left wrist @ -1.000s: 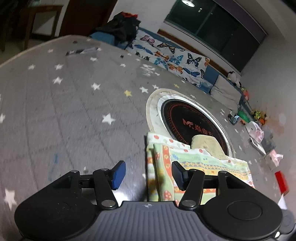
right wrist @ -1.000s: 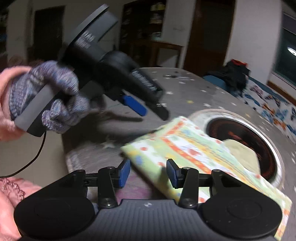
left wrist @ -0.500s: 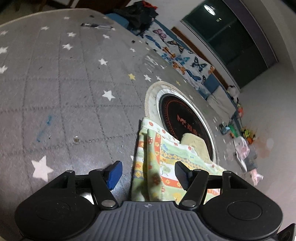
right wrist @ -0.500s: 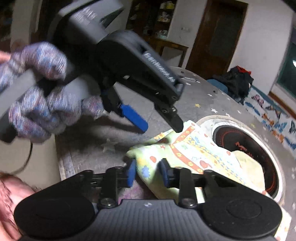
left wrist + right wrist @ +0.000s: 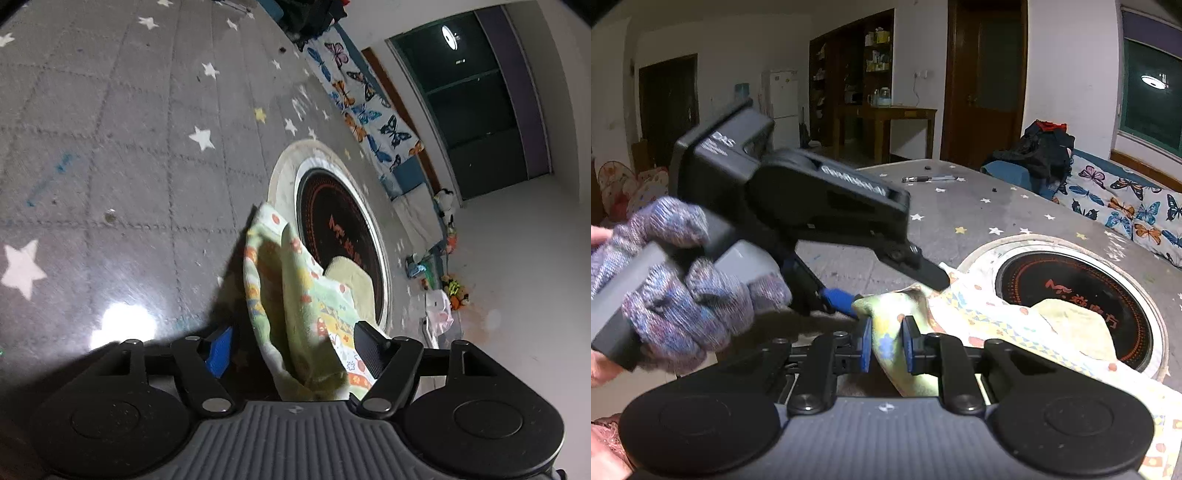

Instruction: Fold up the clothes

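Pale green cotton garment (image 5: pixel 295 295) with orange and red cartoon print, grey desk cloth (image 5: pixel 110 147) scattered with white stars, butterfly-patterned blue-and-white cushion (image 5: pixel 1126 206), speckled blue-purple knit glove (image 5: pixel 683 280)

The near end of the patterned cloth (image 5: pixel 295 295) drops behind the left gripper (image 5: pixel 291 350) body, so its lower hem is hidden. In the right wrist view, the cloth's near corner is covered where the right gripper (image 5: pixel 886 349) pinches it, and its far right part runs off the picture's edge. The gloved hand (image 5: pixel 683 288) is cut by the left edge. The left gripper body there is motion-blurred; its lettering cannot be read. Floor clutter (image 5: pixel 443 291) beyond the desk (image 5: pixel 110 147) is too small to identify.
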`<state>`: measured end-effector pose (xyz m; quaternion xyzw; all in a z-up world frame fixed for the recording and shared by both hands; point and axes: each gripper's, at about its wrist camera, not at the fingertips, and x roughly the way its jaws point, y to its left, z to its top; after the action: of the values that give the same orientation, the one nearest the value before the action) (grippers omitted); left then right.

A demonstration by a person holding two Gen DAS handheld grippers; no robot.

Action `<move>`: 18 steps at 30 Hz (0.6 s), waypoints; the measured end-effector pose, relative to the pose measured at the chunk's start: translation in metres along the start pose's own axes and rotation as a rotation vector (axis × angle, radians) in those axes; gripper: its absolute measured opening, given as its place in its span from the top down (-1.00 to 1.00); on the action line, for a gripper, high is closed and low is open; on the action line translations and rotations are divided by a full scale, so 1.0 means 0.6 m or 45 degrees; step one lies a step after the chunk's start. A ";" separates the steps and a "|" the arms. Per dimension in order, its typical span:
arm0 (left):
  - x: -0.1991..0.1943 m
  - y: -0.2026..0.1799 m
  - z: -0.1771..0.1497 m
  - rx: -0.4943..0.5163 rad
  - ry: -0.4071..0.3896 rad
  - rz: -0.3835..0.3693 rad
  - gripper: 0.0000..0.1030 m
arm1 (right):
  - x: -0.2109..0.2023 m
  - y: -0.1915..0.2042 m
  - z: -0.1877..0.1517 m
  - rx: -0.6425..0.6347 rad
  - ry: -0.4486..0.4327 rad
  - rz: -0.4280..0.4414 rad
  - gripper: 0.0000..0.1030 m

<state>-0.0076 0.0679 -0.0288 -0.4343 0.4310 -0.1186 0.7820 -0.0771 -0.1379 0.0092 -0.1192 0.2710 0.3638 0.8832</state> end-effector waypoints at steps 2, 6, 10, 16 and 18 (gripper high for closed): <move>0.007 -0.004 0.004 0.019 0.006 0.001 -0.36 | -0.001 0.000 0.000 0.006 -0.003 0.003 0.70; 0.022 -0.008 0.013 0.040 0.031 -0.006 0.01 | -0.001 0.001 -0.005 0.019 -0.002 0.015 0.70; 0.034 -0.004 0.014 0.067 0.059 0.000 0.66 | -0.001 -0.003 -0.012 0.067 0.005 0.033 0.66; 0.034 0.000 0.010 0.117 0.061 0.020 0.76 | -0.044 -0.045 -0.035 0.233 -0.033 -0.028 0.56; 0.034 -0.003 0.007 0.145 0.056 0.031 0.76 | -0.057 -0.071 -0.046 0.286 -0.032 -0.100 0.52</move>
<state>0.0085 0.0576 -0.0379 -0.3810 0.4460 -0.1429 0.7972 -0.0779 -0.1994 0.0064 -0.0253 0.2941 0.2975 0.9079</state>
